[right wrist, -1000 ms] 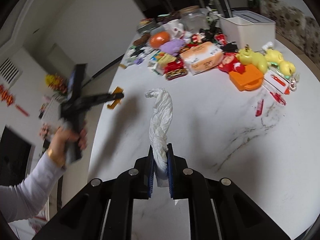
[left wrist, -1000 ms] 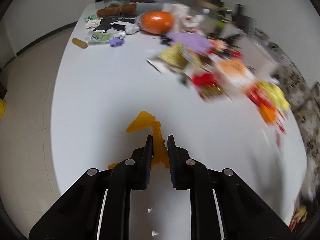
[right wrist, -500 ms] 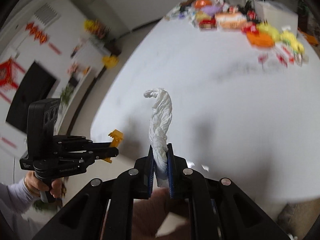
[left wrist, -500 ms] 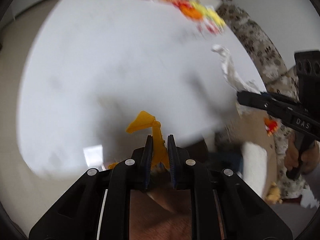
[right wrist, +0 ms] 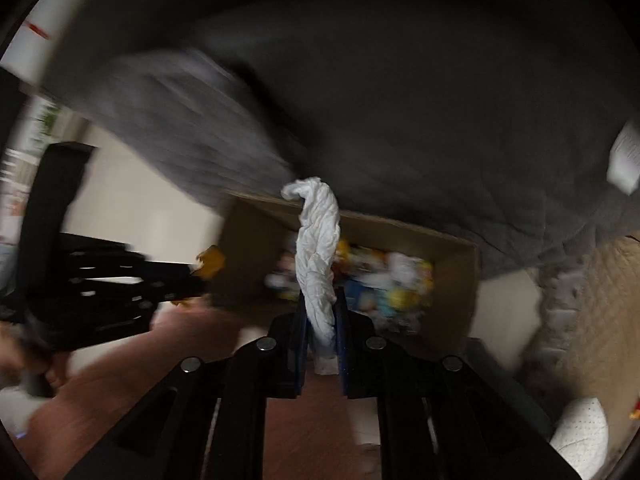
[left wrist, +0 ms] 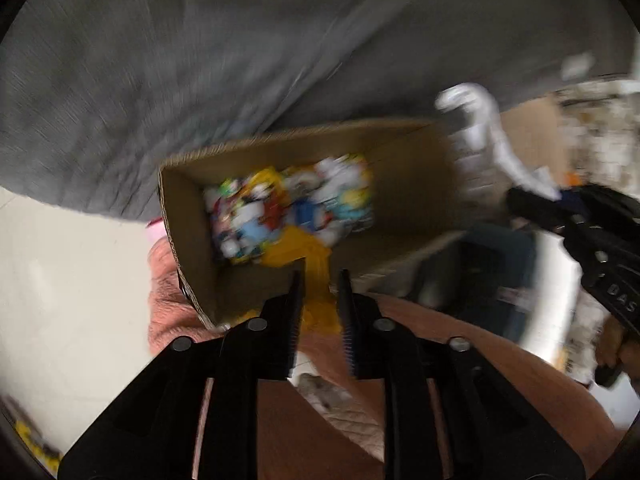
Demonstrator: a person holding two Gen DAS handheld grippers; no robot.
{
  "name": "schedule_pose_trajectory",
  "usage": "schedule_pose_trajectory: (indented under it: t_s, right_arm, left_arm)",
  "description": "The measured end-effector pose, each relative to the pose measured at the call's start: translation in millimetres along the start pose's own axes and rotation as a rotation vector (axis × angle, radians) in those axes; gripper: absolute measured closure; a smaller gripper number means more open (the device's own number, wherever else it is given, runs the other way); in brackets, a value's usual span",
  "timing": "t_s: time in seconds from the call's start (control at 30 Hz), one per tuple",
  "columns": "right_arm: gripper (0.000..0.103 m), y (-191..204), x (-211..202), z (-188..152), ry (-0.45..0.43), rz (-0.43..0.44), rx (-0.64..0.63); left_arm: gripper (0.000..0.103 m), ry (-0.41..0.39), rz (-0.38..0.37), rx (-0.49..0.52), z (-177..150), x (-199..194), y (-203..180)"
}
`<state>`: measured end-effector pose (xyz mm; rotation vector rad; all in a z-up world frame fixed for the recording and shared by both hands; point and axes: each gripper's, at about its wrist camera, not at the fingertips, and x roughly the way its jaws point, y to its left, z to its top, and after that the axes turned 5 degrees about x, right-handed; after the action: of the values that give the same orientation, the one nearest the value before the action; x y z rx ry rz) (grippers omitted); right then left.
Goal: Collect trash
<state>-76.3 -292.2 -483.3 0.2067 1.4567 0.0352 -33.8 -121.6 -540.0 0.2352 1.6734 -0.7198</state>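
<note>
**Both grippers over the trash box, jaws loosening**

Both grippers point steeply down at an open cardboard box (left wrist: pixel 192 216) that stands on the floor, partly under a dark grey surface which fills the top of both views. The box already holds a blurred heap of colourful trash (left wrist: pixel 288 208), mostly wrappers and white scraps.

The left gripper (left wrist: pixel 320 280) hangs above the near wall of the box. A yellow-orange piece of trash (left wrist: pixel 316 268) is between its jaws and reaches forward over the heap in the box. The jaws have just been opening, and a clear gap now shows on the side of the right jaw, so the pads do not seem to press the piece any more; the blur does not let one say if it still touches the left jaw.

The right gripper (right wrist: pixel 322 300) is also above the box, near its middle. A twisted white tissue (right wrist: pixel 318 248) stands up between its jaws, with its curled tip above the far rim of the box. These jaws too have just been opening. They are only a little apart, and the tissue still sits between them, close to both pads.

Each gripper is visible at the side of the other's view, with a hand (left wrist: pixel 616 344) on the handle. Brown clothing of the person fills the bottom of both views.
</note>
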Motion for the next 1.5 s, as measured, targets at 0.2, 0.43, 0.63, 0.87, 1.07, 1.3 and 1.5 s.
schedule_pose_trajectory:
  t_s: [0.2, 0.43, 0.63, 0.87, 1.07, 1.3, 1.5]
  right_arm:
    - [0.027, -33.0, 84.9, -5.9, 0.168, -0.186, 0.114]
    - [0.016, -29.5, 22.1, -3.4, 0.12, -0.12, 0.14]
    - [0.013, -1.4, -116.8, 18.8, -0.088, 0.025, 0.142]
    - [0.006, 52.7, -317.8, 75.4, -0.567, -0.02, 0.049]
    - [0.005, 90.3, -428.6, 103.7, -0.877, -0.131, 0.055]
    - [0.005, 114.1, -483.0, 132.4, -1.028, -0.172, 0.104]
    - [0.005, 120.7, -493.3, 148.5, -1.056, -0.143, 0.155]
  left_arm:
    - [0.038, 0.308, -0.004, -0.19, 12.2, 86.7, 31.8]
    - [0.027, 0.204, 0.04, -0.073, -0.3, 10.8, 4.2]
    - [0.027, 0.003, 0.068, 0.031, -17.1, -125.4, -38.3]
    - [0.027, -0.438, 0.197, 0.064, -5.5, -320.3, -73.7]
    - [0.016, -0.788, 0.322, 0.015, 22.7, -454.5, -78.7]
    - [0.014, -0.942, 0.341, -0.027, 41.6, -536.6, -68.3]
    - [0.014, -1.016, 0.378, -0.035, 51.1, -561.7, -54.5]
